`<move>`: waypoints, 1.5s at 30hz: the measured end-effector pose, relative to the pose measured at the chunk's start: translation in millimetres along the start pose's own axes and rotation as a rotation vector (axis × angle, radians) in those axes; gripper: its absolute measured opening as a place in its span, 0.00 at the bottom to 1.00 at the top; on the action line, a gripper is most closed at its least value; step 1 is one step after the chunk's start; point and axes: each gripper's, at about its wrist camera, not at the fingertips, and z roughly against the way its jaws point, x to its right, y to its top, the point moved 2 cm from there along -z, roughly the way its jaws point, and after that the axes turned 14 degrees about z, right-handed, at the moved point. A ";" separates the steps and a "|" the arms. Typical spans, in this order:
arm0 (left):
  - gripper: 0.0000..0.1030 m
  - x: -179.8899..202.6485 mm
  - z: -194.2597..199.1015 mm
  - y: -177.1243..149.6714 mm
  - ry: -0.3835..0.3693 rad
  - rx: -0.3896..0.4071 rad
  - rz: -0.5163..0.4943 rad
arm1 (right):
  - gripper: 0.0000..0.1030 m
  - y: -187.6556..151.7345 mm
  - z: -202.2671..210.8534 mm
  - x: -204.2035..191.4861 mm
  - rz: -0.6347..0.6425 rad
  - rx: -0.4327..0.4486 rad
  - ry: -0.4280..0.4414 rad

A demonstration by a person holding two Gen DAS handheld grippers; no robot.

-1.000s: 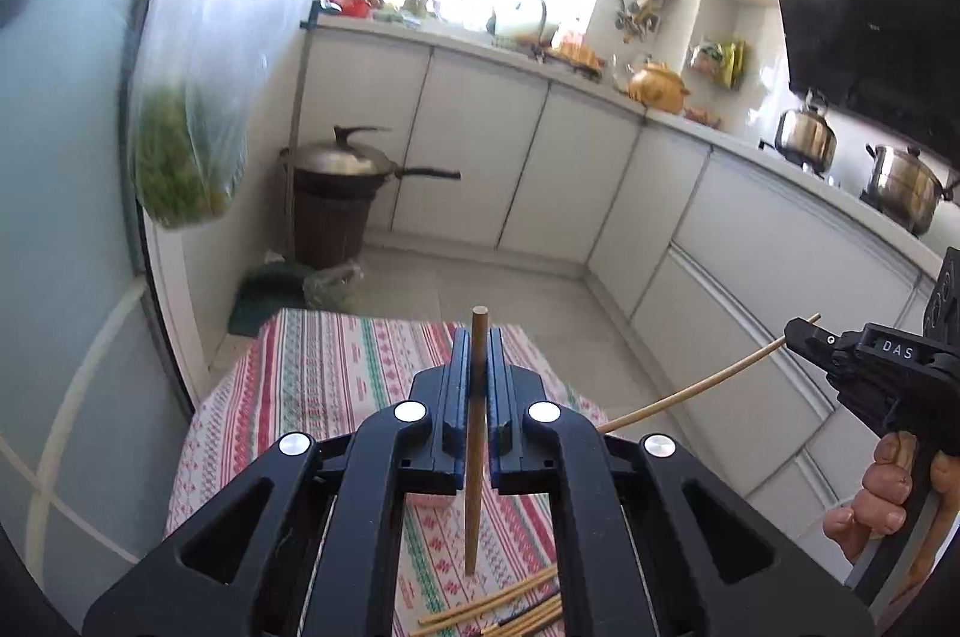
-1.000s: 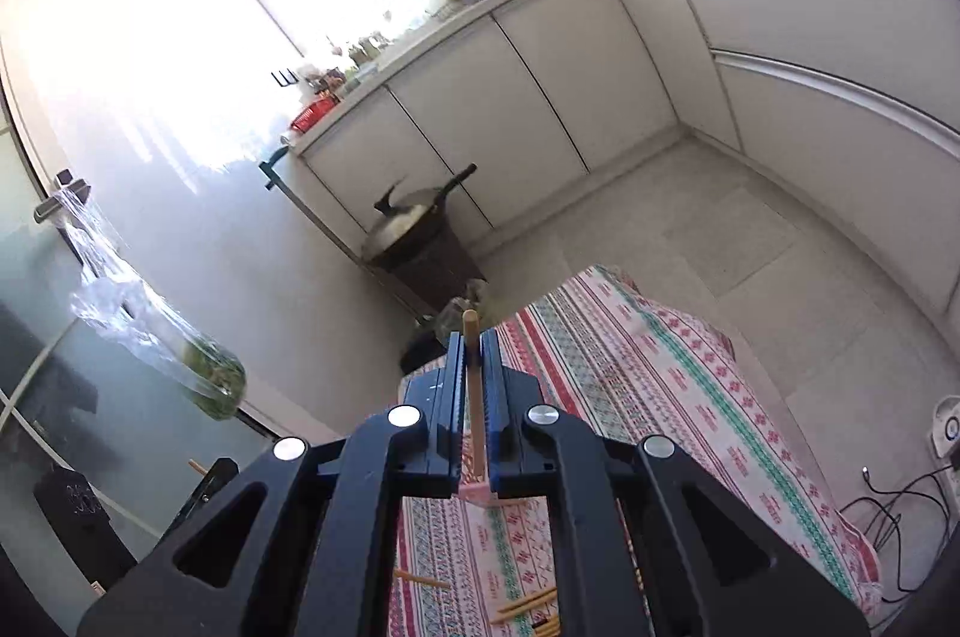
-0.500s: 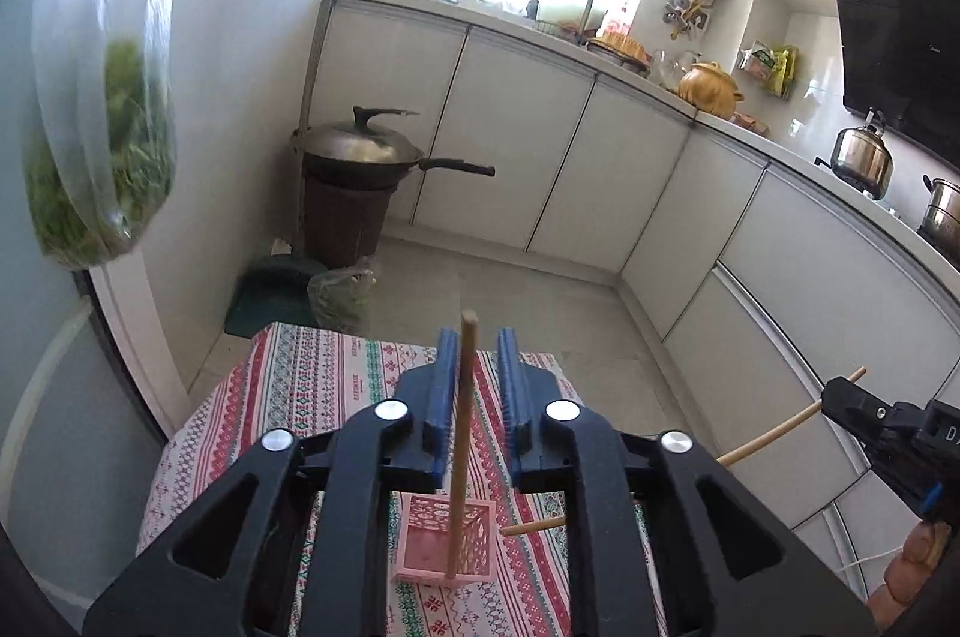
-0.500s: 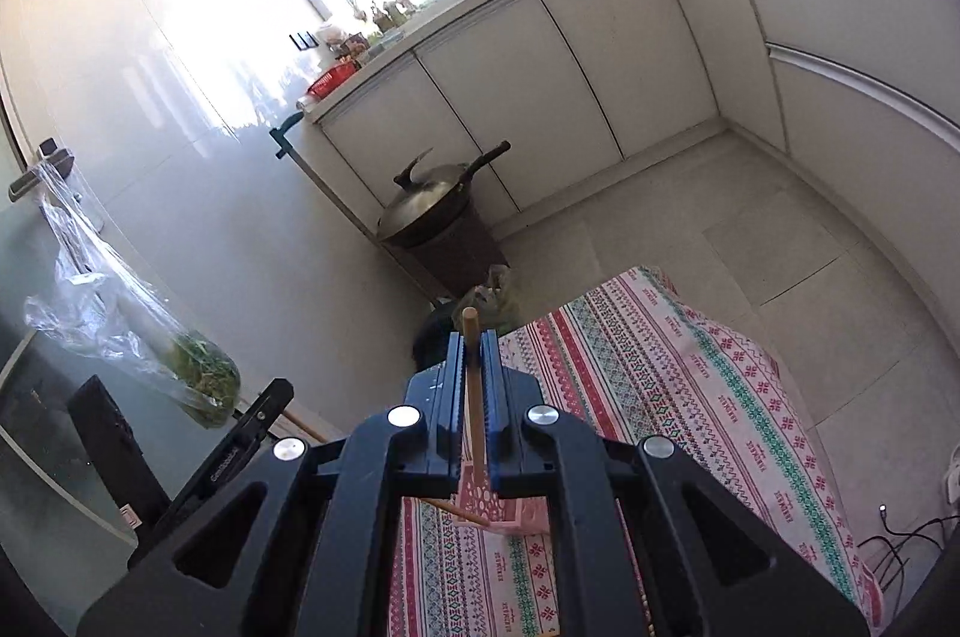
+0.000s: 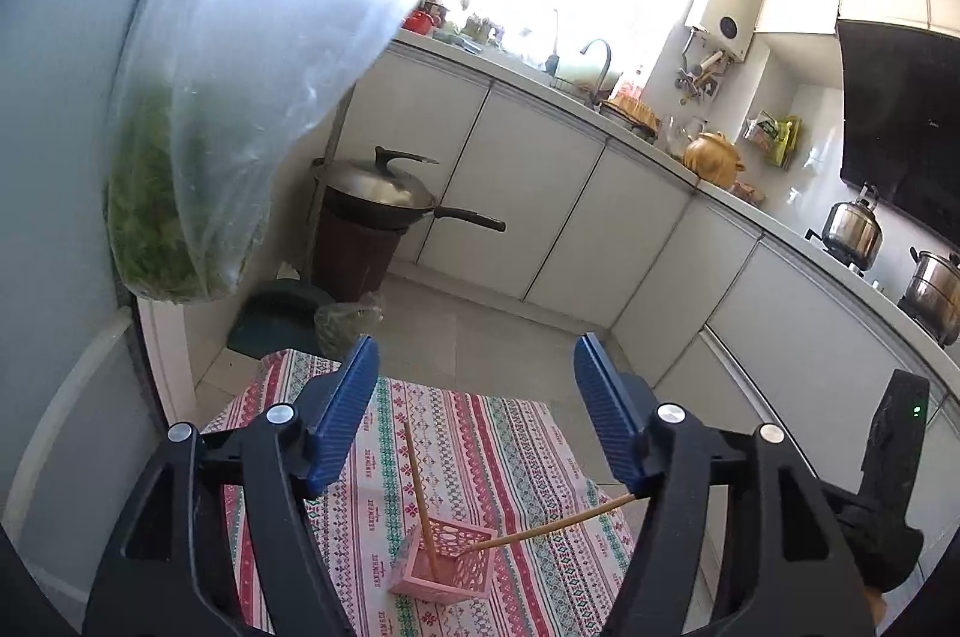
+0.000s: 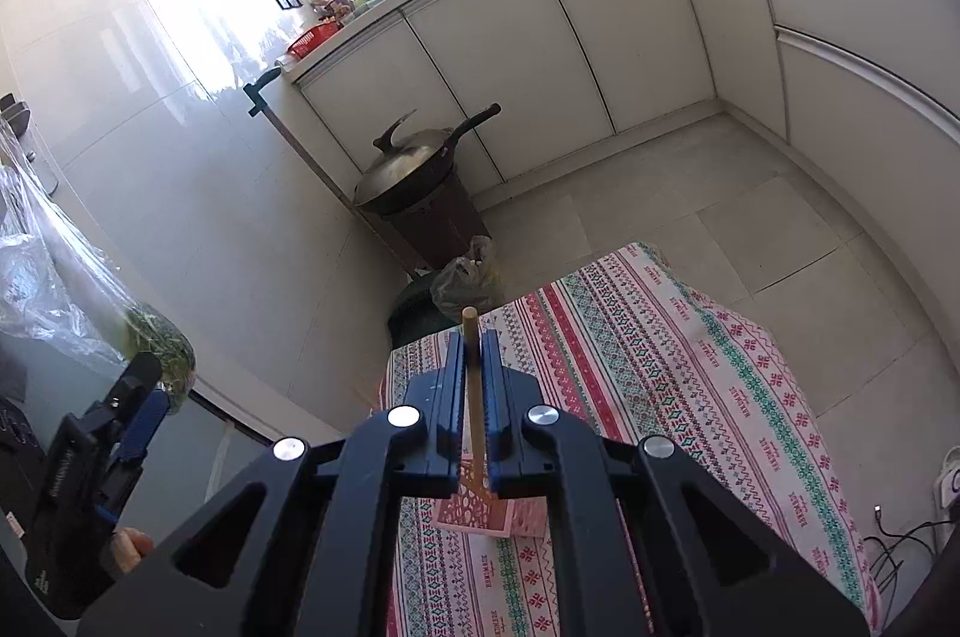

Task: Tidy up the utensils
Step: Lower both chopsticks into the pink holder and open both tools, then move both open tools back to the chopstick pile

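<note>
My left gripper (image 5: 477, 415) hangs above the table with its jaws opening wide and nothing between the blue pads. Below it a pink lattice basket (image 5: 456, 571) stands on the striped tablecloth (image 5: 510, 457), and one wooden chopstick (image 5: 418, 487) leans upright inside. A second chopstick (image 5: 552, 520) slants in from the right with its tip at the basket. In the right wrist view my right gripper (image 6: 474, 343) is shut on that chopstick (image 6: 471, 331), above the basket (image 6: 480, 511). The left gripper (image 6: 129, 415) shows at the lower left there.
A clear bag of greens (image 5: 180, 193) hangs close on the left. A lidded wok (image 5: 378, 193) sits on a brown bin by the wall, with dark bags on the floor beside it. White cabinets line the back and right. Cables (image 6: 900, 529) lie on the floor right of the table.
My left gripper let go of its chopstick, which now stands in the pink basket, and its jaws spread wide. The right gripper carried its chopstick down until the tip reached the basket.
</note>
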 end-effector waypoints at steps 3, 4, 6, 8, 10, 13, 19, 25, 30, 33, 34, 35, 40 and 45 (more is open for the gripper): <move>0.62 -8.4 -2.7 0.6 0.029 -0.020 0.012 | 0.08 -6.5 -17.9 -2.2 0.010 -0.037 -0.006; 0.62 -10.6 -4.6 -1.0 0.037 -0.038 0.018 | 0.12 -9.0 -22.5 -0.7 -0.002 -0.049 -0.006; 0.62 -11.8 -7.1 -3.2 0.039 -0.060 0.020 | 0.13 -10.8 -25.1 0.9 -0.006 -0.061 -0.012; 0.62 -8.5 -8.9 -6.8 0.046 -0.075 0.003 | 0.13 -9.9 -18.5 0.3 0.005 -0.043 -0.023; 0.65 -2.0 -11.4 -12.5 0.059 -0.092 -0.024 | 0.17 -9.5 -8.7 -3.3 0.031 -0.015 -0.052; 0.71 10.7 -16.5 -26.4 0.109 -0.102 -0.095 | 0.30 -12.6 8.5 -11.6 0.099 0.043 -0.142; 0.77 32.8 -11.9 -51.5 0.166 -0.074 -0.203 | 0.48 -26.7 42.3 -21.0 0.199 0.147 -0.290; 0.83 41.4 -2.3 -67.6 0.171 -0.056 -0.242 | 0.70 -40.3 59.4 -14.3 0.210 0.165 -0.359; 0.90 41.2 -0.8 -83.2 0.177 -0.062 -0.242 | 0.87 -53.2 65.9 2.4 0.165 0.150 -0.410; 0.93 40.8 -0.8 -93.3 0.179 -0.079 -0.247 | 0.94 -63.3 73.9 16.9 0.133 0.155 -0.451; 0.93 40.6 -0.9 -96.7 0.177 -0.085 -0.251 | 0.94 -67.3 76.9 24.0 0.115 0.151 -0.465; 0.93 40.6 -1.9 -100.6 0.178 -0.096 -0.258 | 0.94 -71.5 79.3 31.8 0.097 0.138 -0.478; 0.93 43.3 -19.8 -131.8 0.178 -0.247 -0.316 | 0.94 -104.7 98.4 77.6 0.010 0.053 -0.494; 0.93 49.9 -69.9 -210.2 0.144 -0.643 -0.451 | 0.94 -140.6 110.6 125.0 -0.107 -0.047 -0.487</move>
